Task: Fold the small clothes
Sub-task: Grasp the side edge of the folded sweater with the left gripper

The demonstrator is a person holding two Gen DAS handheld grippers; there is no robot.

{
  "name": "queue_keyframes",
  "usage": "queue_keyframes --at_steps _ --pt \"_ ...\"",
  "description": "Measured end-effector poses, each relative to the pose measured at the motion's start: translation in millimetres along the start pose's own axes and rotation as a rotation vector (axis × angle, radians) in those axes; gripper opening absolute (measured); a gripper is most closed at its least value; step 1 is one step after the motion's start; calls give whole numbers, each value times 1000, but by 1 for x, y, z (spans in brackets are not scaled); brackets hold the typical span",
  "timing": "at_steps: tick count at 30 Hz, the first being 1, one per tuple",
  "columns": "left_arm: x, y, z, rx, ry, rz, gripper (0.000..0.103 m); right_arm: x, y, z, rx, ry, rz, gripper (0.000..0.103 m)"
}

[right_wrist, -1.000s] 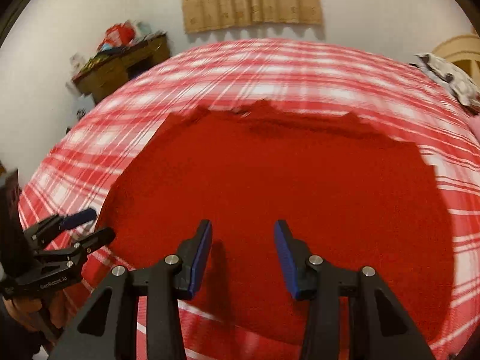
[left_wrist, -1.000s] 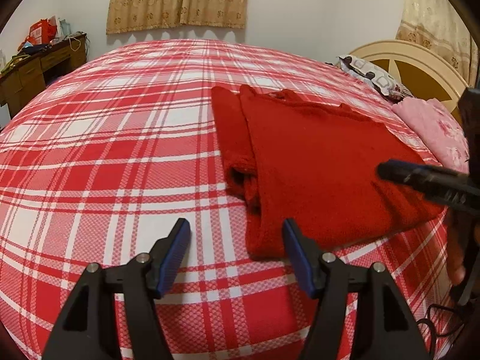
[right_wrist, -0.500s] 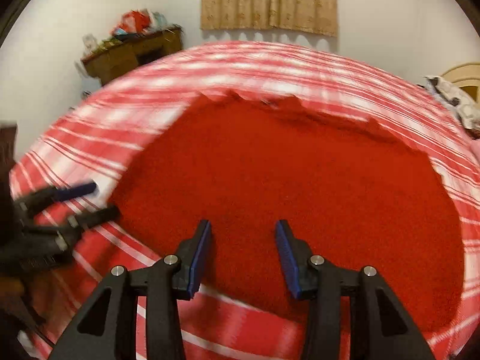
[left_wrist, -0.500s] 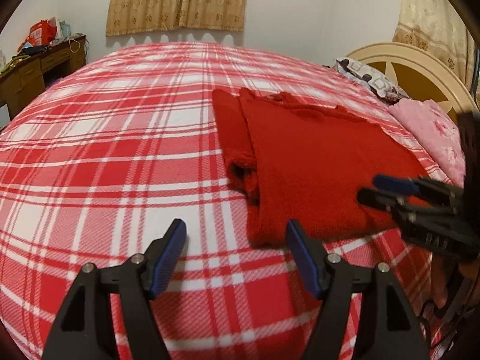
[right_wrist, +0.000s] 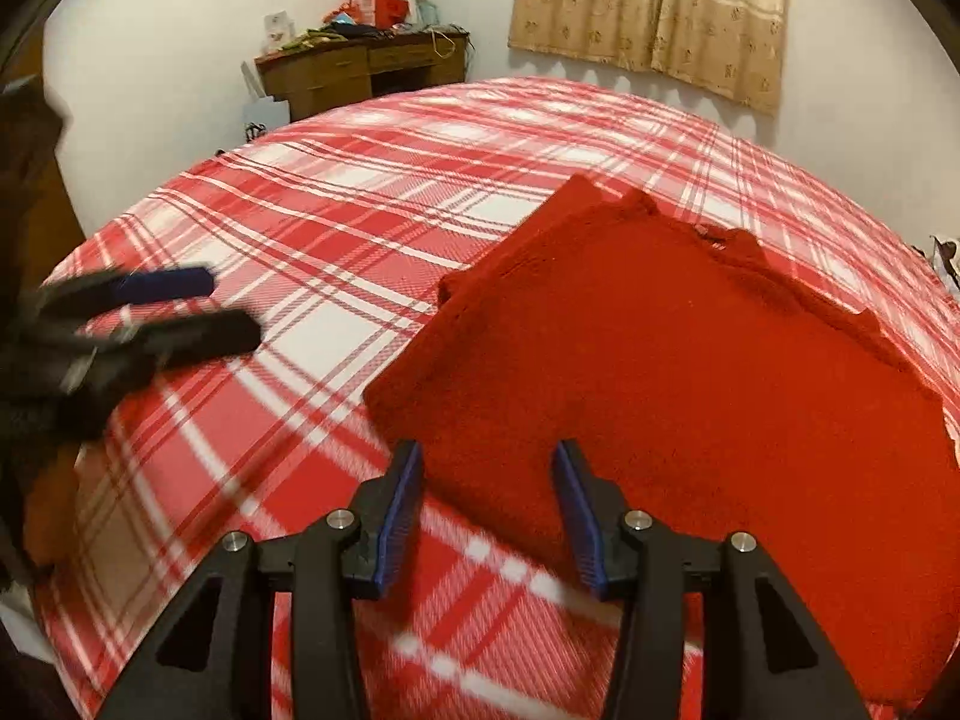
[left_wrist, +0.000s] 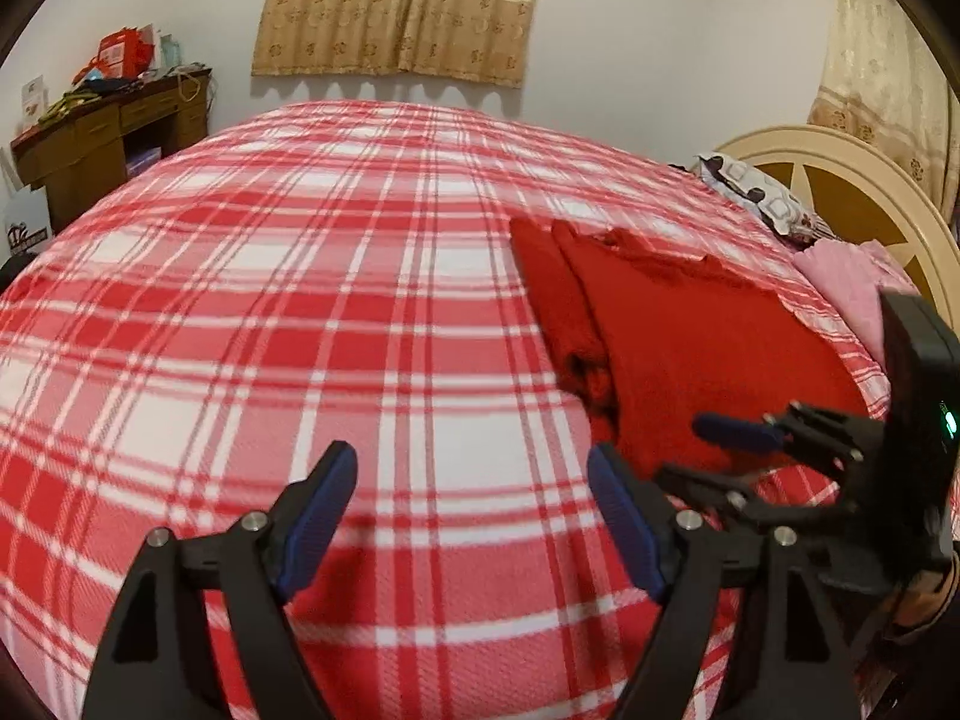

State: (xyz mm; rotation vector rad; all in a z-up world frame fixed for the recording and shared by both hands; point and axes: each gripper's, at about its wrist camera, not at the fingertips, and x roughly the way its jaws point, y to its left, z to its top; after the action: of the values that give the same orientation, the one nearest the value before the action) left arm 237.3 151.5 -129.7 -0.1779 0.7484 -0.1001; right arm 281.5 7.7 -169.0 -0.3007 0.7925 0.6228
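We see bed (left_wrist: 240, 312) under red-white plaid cover. Wooden desk (right_wrist: 360, 75) piled with clutter by far wall. Beige curtain (left_wrist: 396, 6) above. Cream headboard (left_wrist: 840, 180), patterned pillow (left_wrist: 756, 198), pink blanket (left_wrist: 846, 282) alongside.

Dim warm indoor light, fisheye bulge (dark corners), motion blur near edges.

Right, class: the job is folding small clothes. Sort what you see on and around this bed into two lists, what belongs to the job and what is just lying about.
Belongs to the job:
red sweater
left tool, open
right tool, open

Just lying about:
patterned pillow
pink cloth
cluttered wooden desk
curtain
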Motion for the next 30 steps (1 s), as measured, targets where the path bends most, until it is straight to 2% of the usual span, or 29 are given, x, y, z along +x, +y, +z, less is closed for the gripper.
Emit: queue_keyframes --at_steps 4,8,11,13,17,26,30 --pt "8 7 23 0 -5 -77 93 -17 3 -6 -36 -40 -27 50" --pt "32 9 46 -15 34 -139 93 -13 20 -10 -97 -23 -39 50" --pt "49 -1 59 -12 75 -253 93 -6 30 -12 -153 -19 -102 51" --pt "56 -8 62 -4 76 -274 93 1 31 -10 -161 -6 -134 50" --pt "80 -26 70 20 99 -271 93 7 27 -4 -149 2 -160 51" --pt "122 -35 80 18 157 -264 93 15 24 2 -144 4 -164 51" --pt "133 -37 83 -5 184 -288 92 16 22 2 -132 1 -164 51"
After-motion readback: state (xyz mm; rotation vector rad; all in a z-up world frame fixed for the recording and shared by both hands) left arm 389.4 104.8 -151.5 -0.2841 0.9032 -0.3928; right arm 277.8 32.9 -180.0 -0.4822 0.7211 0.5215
